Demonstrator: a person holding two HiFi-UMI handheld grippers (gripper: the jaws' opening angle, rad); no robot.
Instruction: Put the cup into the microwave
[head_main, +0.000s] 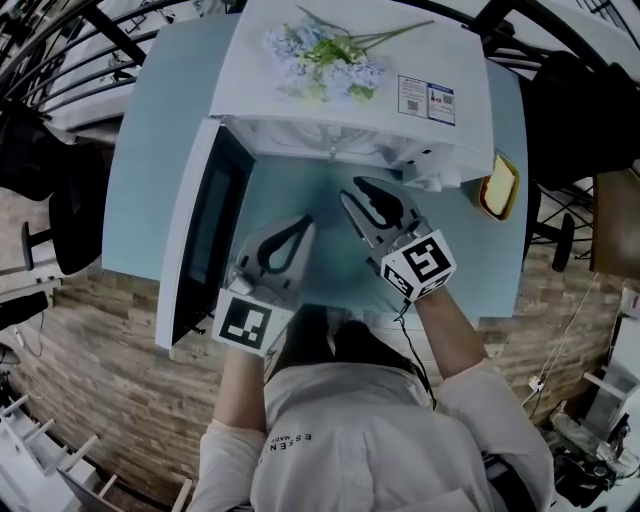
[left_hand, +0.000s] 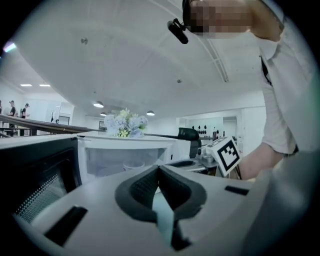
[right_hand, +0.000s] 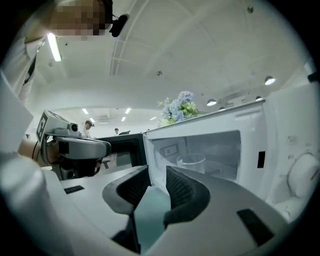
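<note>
A clear cup (right_hand: 192, 162) stands inside the open white microwave (head_main: 250, 60), and it also shows faintly as the cup (left_hand: 133, 165) in the left gripper view. My right gripper (head_main: 355, 190) (right_hand: 157, 172) is open with nothing between its pads, just in front of the microwave's cavity and apart from the cup. My left gripper (head_main: 303, 224) (left_hand: 159, 169) is shut on nothing, level with the right one and closer to the door. The head view hides the cup under the microwave's top.
The microwave door (head_main: 205, 230) stands swung open at the left, close to my left gripper. A bunch of pale blue flowers (head_main: 325, 50) lies on top of the microwave. A yellow object (head_main: 497, 187) sits at the right edge of the light blue table (head_main: 150, 180).
</note>
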